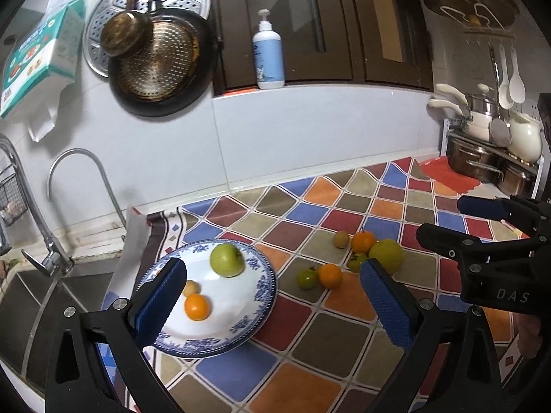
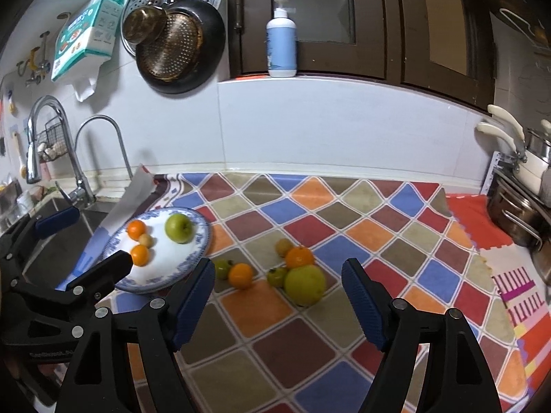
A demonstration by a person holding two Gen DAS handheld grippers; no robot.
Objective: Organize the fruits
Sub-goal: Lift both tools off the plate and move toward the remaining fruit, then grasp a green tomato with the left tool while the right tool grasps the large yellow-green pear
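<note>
A blue-and-white plate (image 1: pixel 261 296) (image 2: pixel 203 241) lies at the mat's left end. It holds a green apple (image 1: pixel 227 260) (image 2: pixel 178 228), two oranges (image 2: pixel 136 229) (image 2: pixel 140 254) and a small tan fruit (image 2: pixel 146 240). On the mat to its right lie a big yellow-green fruit (image 1: pixel 386 255) (image 2: pixel 305 284), two oranges (image 1: pixel 363 242) (image 1: pixel 330 276), two small green fruits (image 1: pixel 307 278) (image 1: pixel 356 262) and a tan fruit (image 1: pixel 341 239). My left gripper (image 1: pixel 272 304) is open and empty above the plate's right edge. My right gripper (image 2: pixel 279 304) is open and empty, just in front of the loose fruits.
A sink (image 1: pixel 38 296) with taps (image 1: pixel 81 186) lies left of the plate. Pots and a rack (image 1: pixel 489 158) stand at the right end. Pans (image 1: pixel 158 65) hang on the tiled wall. A pump bottle (image 1: pixel 268 55) stands on the ledge. The chequered mat (image 2: pixel 310 223) covers the counter.
</note>
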